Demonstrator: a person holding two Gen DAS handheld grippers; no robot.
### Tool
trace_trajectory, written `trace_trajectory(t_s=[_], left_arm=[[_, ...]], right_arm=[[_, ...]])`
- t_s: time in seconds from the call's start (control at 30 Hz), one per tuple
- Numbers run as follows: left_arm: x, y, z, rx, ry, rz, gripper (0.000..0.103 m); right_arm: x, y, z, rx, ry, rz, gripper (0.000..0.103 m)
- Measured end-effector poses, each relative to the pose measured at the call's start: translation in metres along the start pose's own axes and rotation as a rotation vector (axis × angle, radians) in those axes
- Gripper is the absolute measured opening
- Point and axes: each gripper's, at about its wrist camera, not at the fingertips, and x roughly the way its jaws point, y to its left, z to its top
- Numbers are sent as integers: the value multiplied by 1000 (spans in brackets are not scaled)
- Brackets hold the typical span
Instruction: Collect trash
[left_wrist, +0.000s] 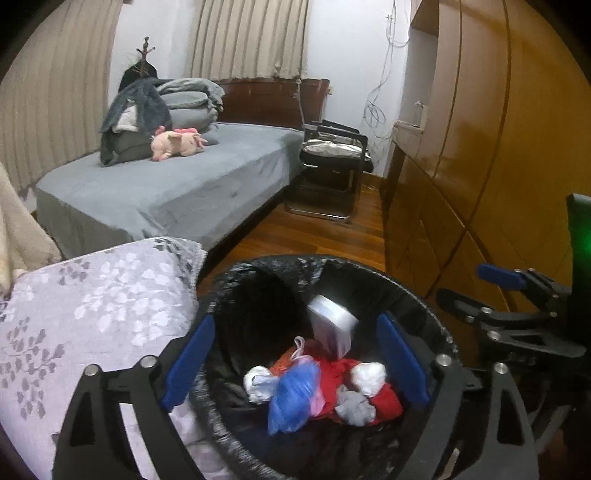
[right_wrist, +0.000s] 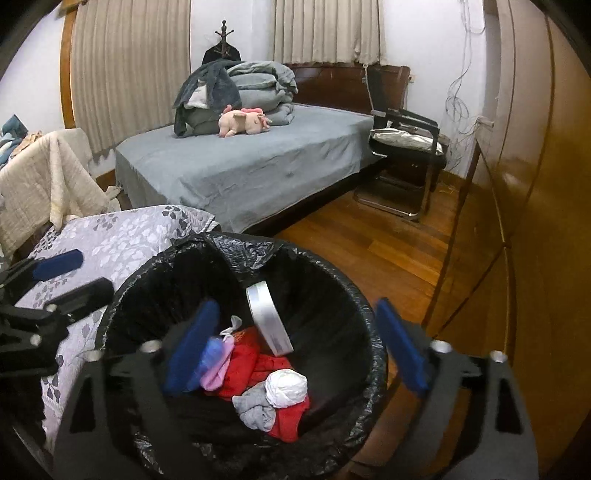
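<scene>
Both grippers hover over the trash bin, black liner, standing on the wood floor just beside the floral-cover bed; left gripper jaws wide, nothing between them; right gripper jaws wide too, empty; bin holds the trash: white box leaning upright, blue bag, red wrapper, crumpled white tissues.

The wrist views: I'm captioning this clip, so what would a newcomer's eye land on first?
First, the black-lined trash bin right under both open grippers, left and right, with red and blue bags, white wads and a white box inside. Next, the pink plush toy on the grey bed behind.
</scene>
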Motion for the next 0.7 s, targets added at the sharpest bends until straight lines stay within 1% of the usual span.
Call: trace_trajectory(t_s=[0.1,0.23,0.37,0.57,0.7], left_arm=[[-16,10,-1,-9,-11,32,93],[-43,19,-2,-5,-34,80,97],[-71,22,-5,-13,-55,123,97],[-112,26,-13,-54,-79,154,97],[-134,24,-18,-62,-93,176,97]], right_arm=[[-10,1,1,9,-2,17,95],[-30,12,5,7,-19,55,96],[-54,29,8,-14,-40,91,96],[-89,47,6,-25,-65,128,97],[-107,53,8,-9,-75,145,97]])
